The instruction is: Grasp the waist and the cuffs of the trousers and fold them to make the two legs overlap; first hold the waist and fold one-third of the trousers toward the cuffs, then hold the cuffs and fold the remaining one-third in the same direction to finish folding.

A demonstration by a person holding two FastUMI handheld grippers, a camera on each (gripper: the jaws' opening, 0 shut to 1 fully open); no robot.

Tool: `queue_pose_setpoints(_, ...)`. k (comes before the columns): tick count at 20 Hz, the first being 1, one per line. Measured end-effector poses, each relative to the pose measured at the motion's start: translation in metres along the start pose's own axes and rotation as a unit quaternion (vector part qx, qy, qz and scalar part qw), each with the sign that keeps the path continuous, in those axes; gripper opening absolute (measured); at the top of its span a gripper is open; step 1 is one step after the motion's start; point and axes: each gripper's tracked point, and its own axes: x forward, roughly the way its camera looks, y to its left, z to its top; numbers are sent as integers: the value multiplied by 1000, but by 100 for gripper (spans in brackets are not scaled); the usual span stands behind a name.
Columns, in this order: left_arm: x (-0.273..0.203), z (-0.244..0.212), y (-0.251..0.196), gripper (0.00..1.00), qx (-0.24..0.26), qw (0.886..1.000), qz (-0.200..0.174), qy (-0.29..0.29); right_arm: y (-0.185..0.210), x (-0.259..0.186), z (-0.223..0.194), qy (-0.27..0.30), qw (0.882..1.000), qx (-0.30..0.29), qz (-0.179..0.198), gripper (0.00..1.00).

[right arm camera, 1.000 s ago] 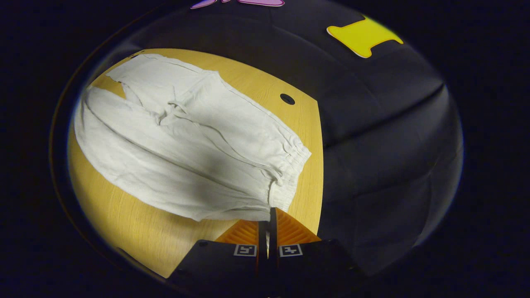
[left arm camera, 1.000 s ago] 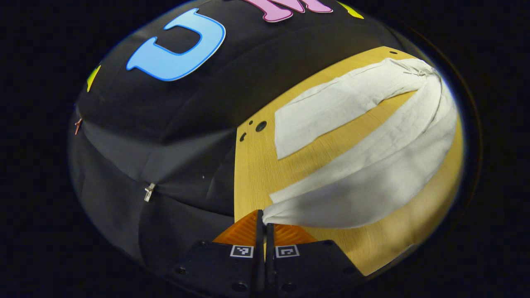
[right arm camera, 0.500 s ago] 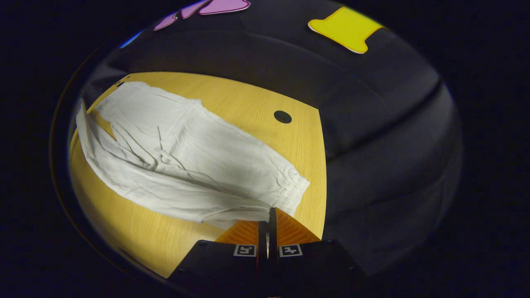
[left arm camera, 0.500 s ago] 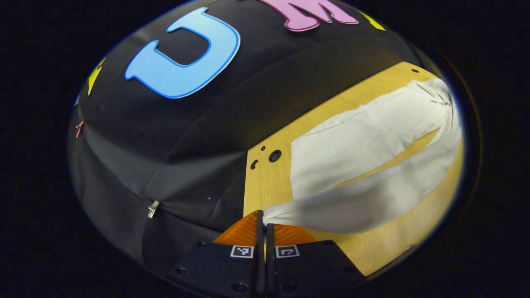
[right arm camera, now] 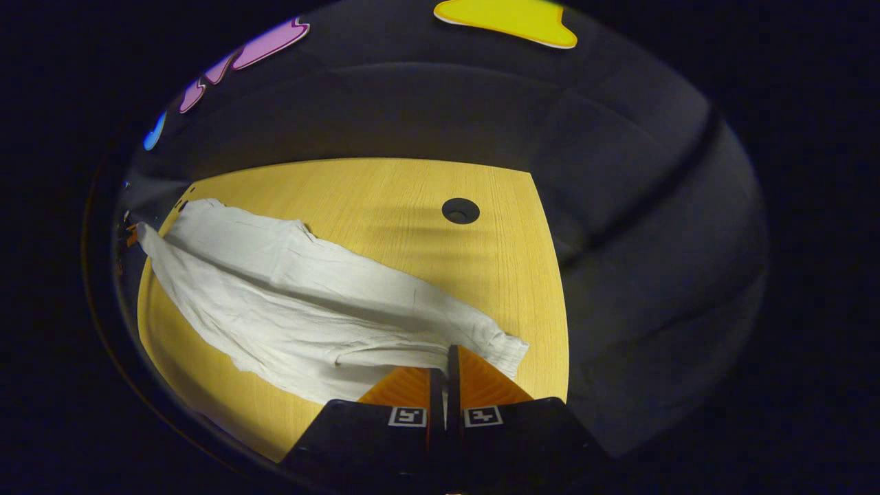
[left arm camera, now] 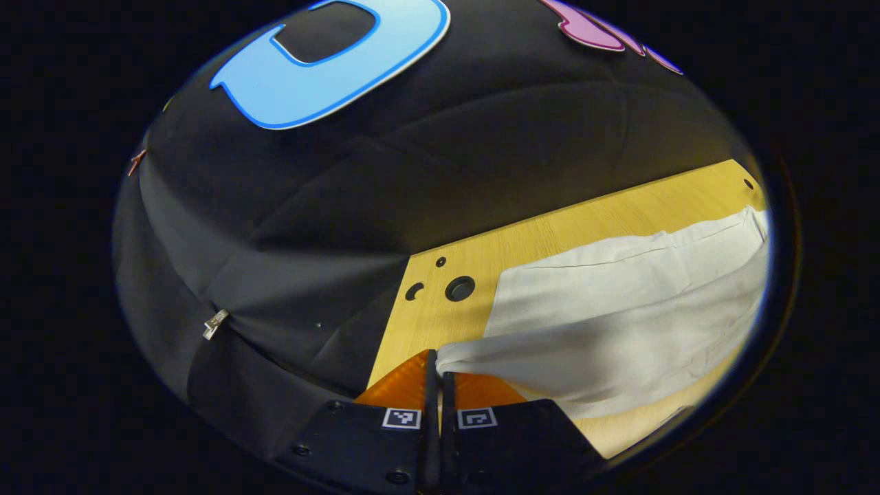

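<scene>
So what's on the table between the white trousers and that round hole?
Nothing: in the right gripper view, bare yellow wooden tabletop separates the white cloth trousers from the round hole.

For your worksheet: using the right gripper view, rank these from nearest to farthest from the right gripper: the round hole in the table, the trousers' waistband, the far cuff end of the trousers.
1. Waistband: at the right gripper, pinched between its fingers.
2. Round hole: straight ahead, mid-table.
3. Far cuff end: far left table edge.
</scene>
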Motion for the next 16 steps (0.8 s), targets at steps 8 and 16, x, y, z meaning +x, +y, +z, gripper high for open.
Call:
queue_pose_setpoints(8,56,-10,-32,6,37,999,-12,18,1,49,-10,60,998,-23,-4,5)
queue_pose_setpoints(16,23,-5,-32,88,-61,997,-51,-5,14,37,-11,60,994,89,27,55)
